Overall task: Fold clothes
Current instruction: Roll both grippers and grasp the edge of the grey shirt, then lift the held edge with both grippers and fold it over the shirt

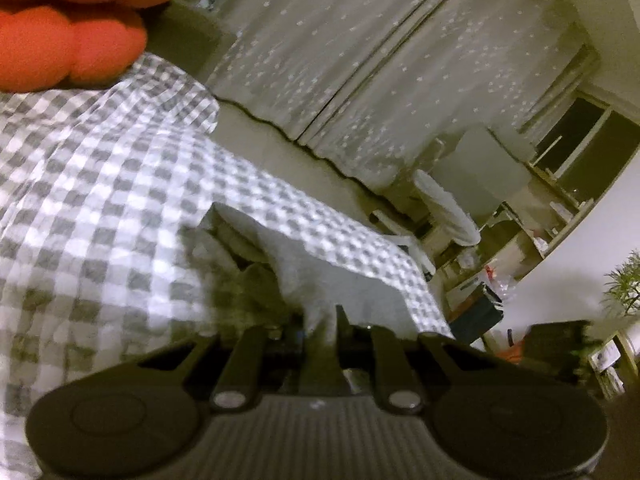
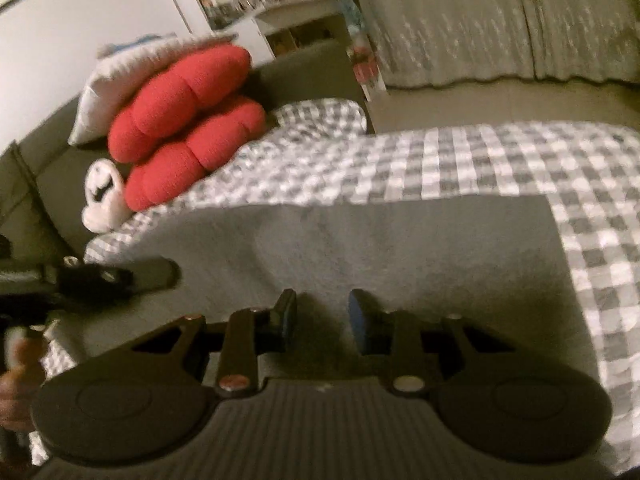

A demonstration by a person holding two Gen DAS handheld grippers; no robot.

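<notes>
While the left wrist camera looked low across the bed, the left gripper had its jaws drawn together on a pinch of the grey garment, whose cloth rose in a wrinkled ridge from the fingertips over the checked bedspread. An orange-red cushion sat at the head end, star-dotted curtains hung beyond, and a white chair stood by the far corner.

From the right wrist camera, the same garment lay spread fairly flat on the bedspread, its far edge straight. The right gripper hovered over the near part with its blue-padded fingers apart and nothing between them. The left gripper's arm reached in at the left edge of the cloth. Red cushions, a white pillow and a small white toy lay at the headboard.

I judged a fold to be under way, one edge gripped on the left. Next the right gripper would need to close on the matching edge so both could carry it across evenly
</notes>
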